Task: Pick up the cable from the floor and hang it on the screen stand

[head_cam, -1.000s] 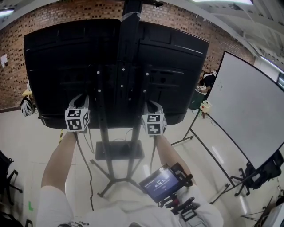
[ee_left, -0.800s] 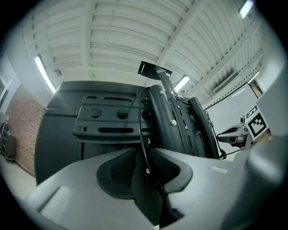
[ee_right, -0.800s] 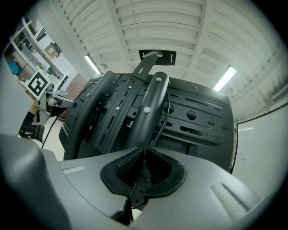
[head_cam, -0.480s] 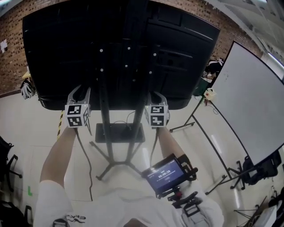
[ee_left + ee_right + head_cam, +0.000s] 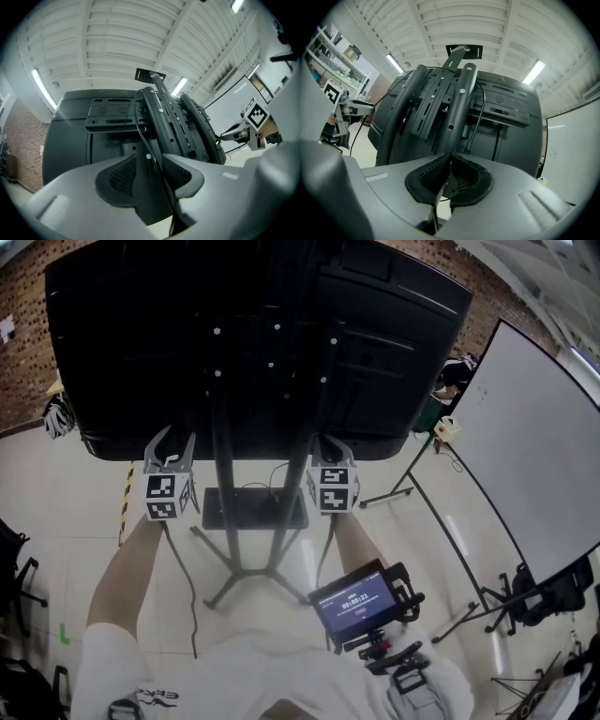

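The big black screen (image 5: 141,352) shows its back, carried on the screen stand (image 5: 223,512). My left gripper (image 5: 170,441) is just under the screen's lower edge, left of the stand column. Its jaws have just been opening and are open. The thin black cable (image 5: 140,133) runs down from the mount bracket between the parted pads (image 5: 123,174), unpressed, then hangs towards the floor (image 5: 180,568). My right gripper (image 5: 328,446), right of the column, is shut on the cable (image 5: 323,554); its pads (image 5: 436,176) meet. Another cable length (image 5: 477,119) drapes along the stand bars.
A whiteboard (image 5: 530,456) on a wheeled frame stands to the right. The stand's base plate (image 5: 255,508) and splayed legs lie on the floor below the grippers. A display device (image 5: 361,601) sits at the person's chest. Yellow-black tape (image 5: 124,510) marks the floor at left.
Both grippers have sunk from in front of the screen's lower part to just below its edge. The left gripper's fingers have spread apart; the right gripper stays shut.
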Motion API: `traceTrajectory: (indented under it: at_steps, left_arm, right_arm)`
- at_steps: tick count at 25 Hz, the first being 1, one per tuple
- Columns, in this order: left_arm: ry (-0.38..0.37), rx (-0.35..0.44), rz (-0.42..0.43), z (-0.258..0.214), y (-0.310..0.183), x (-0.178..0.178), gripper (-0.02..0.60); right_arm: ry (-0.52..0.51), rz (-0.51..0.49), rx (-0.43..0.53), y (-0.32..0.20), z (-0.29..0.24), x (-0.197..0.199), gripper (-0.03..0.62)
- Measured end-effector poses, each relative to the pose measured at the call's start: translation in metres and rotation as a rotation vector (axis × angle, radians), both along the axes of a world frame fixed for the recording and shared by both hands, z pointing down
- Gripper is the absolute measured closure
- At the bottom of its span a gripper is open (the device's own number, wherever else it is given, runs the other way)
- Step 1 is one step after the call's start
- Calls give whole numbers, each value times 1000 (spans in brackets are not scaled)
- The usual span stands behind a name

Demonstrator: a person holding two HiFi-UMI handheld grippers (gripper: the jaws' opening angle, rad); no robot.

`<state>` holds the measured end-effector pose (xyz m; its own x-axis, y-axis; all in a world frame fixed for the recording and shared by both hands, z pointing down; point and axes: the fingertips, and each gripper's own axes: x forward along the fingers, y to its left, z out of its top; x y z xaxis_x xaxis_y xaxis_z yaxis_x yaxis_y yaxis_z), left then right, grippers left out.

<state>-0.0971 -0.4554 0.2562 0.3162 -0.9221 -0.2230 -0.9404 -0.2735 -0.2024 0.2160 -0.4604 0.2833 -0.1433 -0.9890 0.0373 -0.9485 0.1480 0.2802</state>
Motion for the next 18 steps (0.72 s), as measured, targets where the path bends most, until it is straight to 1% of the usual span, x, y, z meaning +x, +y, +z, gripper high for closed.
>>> traceTrajectory:
  at_steps: [3,6,8,12,16,18]
  left_arm:
    - [-23,6,-17,11,8,-4,430]
    - [-97,48,-50,17,19,-5,430]
    - [-126,59,-65,23,27,-6,431]
    - [-108,36,-62,41,38,-6,440]
    - [-70,-3,-41,62,48,-2,500]
    - [-52,-26,-17,74,52,3,518]
  right_arm:
    - [-5,-8,-7,5,10,-3,568]
    - [-19,-26,9,12,16,-10,571]
    - [-24,-40,22,18,20,-16,573]
    - [-40,-68,41,32,29,-31,577]
    - [-58,-74,47,47,39,-42,579]
    - [-63,-69,40,53,45,-45,580]
